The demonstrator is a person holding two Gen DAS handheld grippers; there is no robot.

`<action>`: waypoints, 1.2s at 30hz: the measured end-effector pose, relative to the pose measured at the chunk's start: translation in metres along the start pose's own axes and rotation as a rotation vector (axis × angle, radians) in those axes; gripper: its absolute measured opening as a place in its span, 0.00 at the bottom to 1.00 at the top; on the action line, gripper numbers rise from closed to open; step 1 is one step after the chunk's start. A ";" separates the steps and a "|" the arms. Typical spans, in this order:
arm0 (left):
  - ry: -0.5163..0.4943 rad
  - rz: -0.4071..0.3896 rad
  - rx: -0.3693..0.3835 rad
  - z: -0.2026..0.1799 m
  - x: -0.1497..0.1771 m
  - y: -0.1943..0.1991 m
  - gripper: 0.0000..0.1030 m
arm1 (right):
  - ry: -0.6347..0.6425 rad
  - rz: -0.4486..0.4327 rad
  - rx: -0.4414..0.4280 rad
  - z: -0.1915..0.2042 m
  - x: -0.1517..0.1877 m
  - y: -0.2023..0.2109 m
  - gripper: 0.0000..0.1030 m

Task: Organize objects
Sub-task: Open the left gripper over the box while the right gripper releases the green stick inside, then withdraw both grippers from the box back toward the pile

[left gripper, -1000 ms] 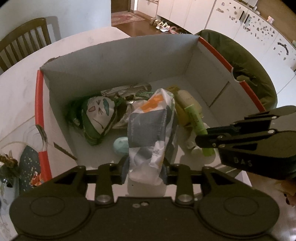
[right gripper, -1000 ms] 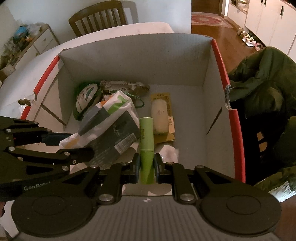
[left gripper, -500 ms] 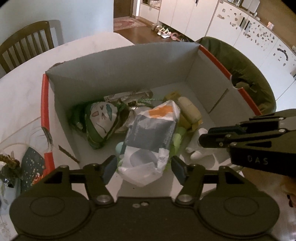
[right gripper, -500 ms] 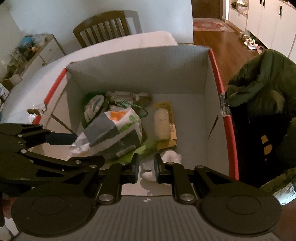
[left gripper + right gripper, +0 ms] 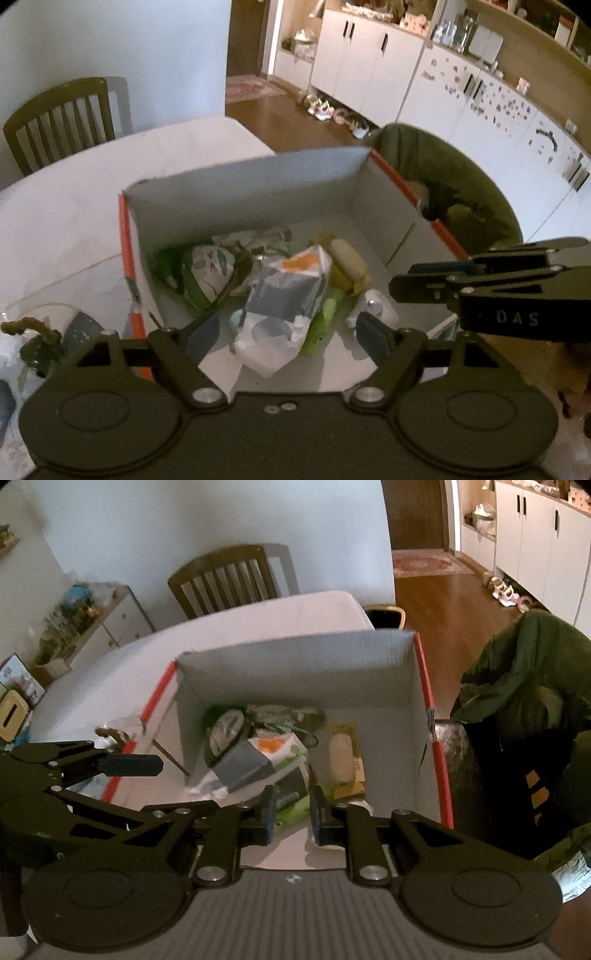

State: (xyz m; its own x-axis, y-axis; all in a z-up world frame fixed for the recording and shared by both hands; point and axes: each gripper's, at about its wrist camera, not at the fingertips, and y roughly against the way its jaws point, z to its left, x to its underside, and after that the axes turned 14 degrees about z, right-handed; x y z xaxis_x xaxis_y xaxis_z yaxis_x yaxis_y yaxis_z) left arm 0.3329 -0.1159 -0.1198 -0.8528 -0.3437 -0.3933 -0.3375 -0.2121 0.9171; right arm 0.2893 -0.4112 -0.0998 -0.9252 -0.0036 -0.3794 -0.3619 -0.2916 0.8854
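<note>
White table (image 5: 66, 206), wooden chair (image 5: 225, 579), green coat (image 5: 524, 686) beside box (image 5: 295, 664)

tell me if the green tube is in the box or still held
In the box. The green tube lies on the box floor beside the white-grey bag; the opening right tool is above it, pads clear.

A white counter (image 5: 74, 192) carries an open cardboard box (image 5: 243, 195) with orange-red edges. Beside the box's left wall lie a dark speckled item (image 5: 83, 326) and a twisted green-brown cord (image 5: 33, 328).
</note>
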 end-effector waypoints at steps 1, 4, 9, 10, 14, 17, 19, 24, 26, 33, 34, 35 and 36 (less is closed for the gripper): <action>0.003 -0.013 0.000 0.000 0.001 0.007 0.79 | 0.001 -0.011 -0.003 0.002 0.001 0.004 0.22; 0.010 -0.047 0.003 0.002 0.001 0.021 0.80 | 0.006 -0.039 -0.013 0.007 0.003 0.014 0.24; 0.022 -0.099 0.001 0.009 0.007 0.045 0.81 | 0.009 -0.081 -0.028 0.015 0.007 0.031 0.36; 0.028 -0.108 0.005 0.011 0.009 0.050 0.81 | 0.008 -0.091 -0.031 0.017 0.008 0.034 0.41; 0.045 -0.149 0.008 0.024 0.015 0.071 0.84 | 0.023 -0.141 -0.037 0.031 0.013 0.049 0.53; 0.042 -0.180 0.002 0.033 0.020 0.086 0.88 | 0.028 -0.157 -0.047 0.044 0.015 0.056 0.56; 0.041 -0.192 -0.004 0.041 0.023 0.093 0.89 | 0.028 -0.166 -0.046 0.053 0.016 0.058 0.60; 0.051 -0.212 -0.008 0.068 0.033 0.108 0.93 | 0.023 -0.175 -0.052 0.078 0.017 0.058 0.68; 0.054 -0.219 -0.013 0.079 0.036 0.114 0.96 | 0.017 -0.179 -0.054 0.089 0.017 0.057 0.72; 0.068 -0.237 -0.021 0.124 0.049 0.130 0.99 | 0.012 -0.185 -0.057 0.133 0.019 0.049 0.82; 0.070 -0.237 -0.024 0.131 0.051 0.132 1.00 | 0.010 -0.184 -0.058 0.139 0.018 0.047 0.82; 0.071 -0.236 -0.026 0.137 0.052 0.133 1.00 | 0.008 -0.183 -0.056 0.145 0.018 0.045 0.83; 0.072 -0.235 -0.026 0.144 0.054 0.134 1.00 | 0.005 -0.184 -0.054 0.151 0.017 0.043 0.85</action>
State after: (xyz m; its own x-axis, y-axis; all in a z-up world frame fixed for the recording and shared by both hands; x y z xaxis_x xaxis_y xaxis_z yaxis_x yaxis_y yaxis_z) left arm 0.1844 -0.0310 -0.0083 -0.7209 -0.3465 -0.6002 -0.5121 -0.3172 0.7982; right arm 0.2406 -0.2798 -0.0279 -0.8436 0.0501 -0.5347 -0.5181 -0.3383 0.7856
